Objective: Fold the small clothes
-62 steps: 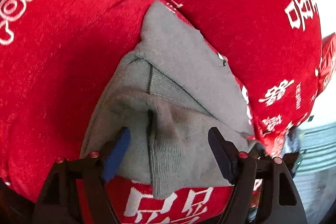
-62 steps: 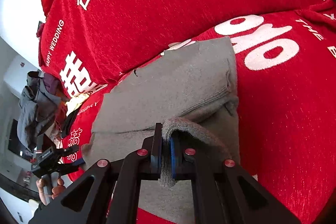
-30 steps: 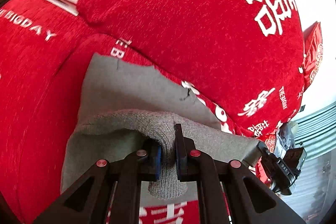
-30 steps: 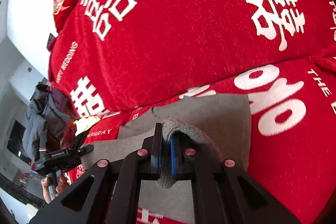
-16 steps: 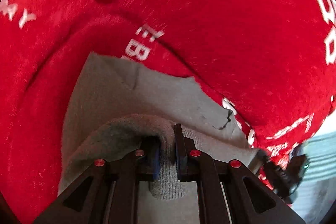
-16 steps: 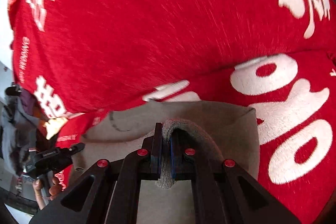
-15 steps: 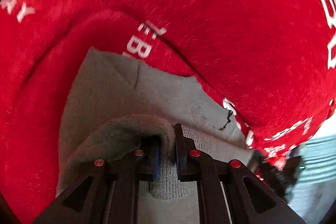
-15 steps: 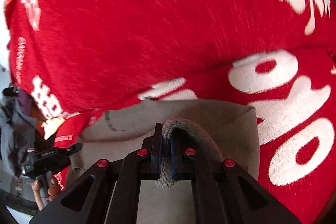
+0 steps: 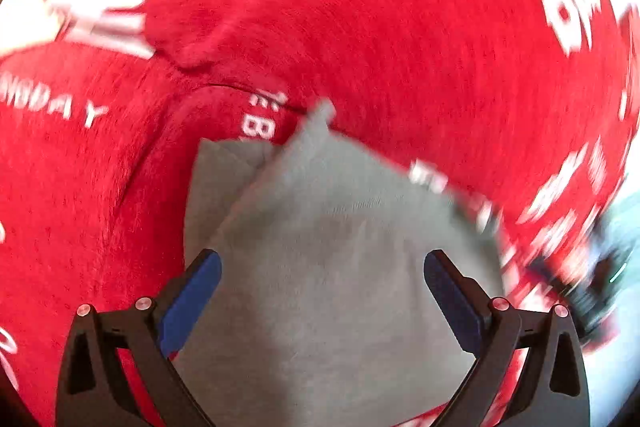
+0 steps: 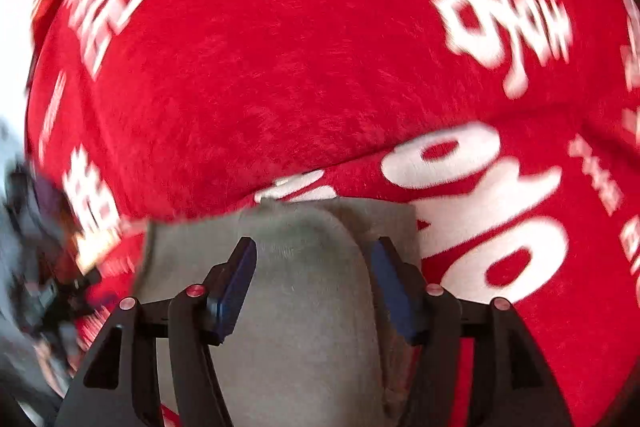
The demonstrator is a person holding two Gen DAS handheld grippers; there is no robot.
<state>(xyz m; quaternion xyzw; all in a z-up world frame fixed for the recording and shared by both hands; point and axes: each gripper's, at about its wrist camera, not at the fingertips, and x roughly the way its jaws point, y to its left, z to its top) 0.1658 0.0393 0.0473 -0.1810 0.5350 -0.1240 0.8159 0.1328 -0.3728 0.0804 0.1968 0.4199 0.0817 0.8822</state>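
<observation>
- Red sofa cover (image 9: 400,27) with white lettering behind.
- Grey garment (image 9: 340,267) lay folded near seat's back edge.
- Left gripper (image 9: 322,277) opening, pads clear of cloth.
- Right gripper (image 10: 312,267) opening likewise.

Red plush sofa cover (image 9: 400,27) with white lettering filling nearly everything, back cushion (image 10: 280,47) bulging above the seat (image 9: 72,207). Pale wall (image 10: 12,39) at nine o'clock, brightly lit (blurred); dark clutter (image 10: 36,247) below it.
</observation>
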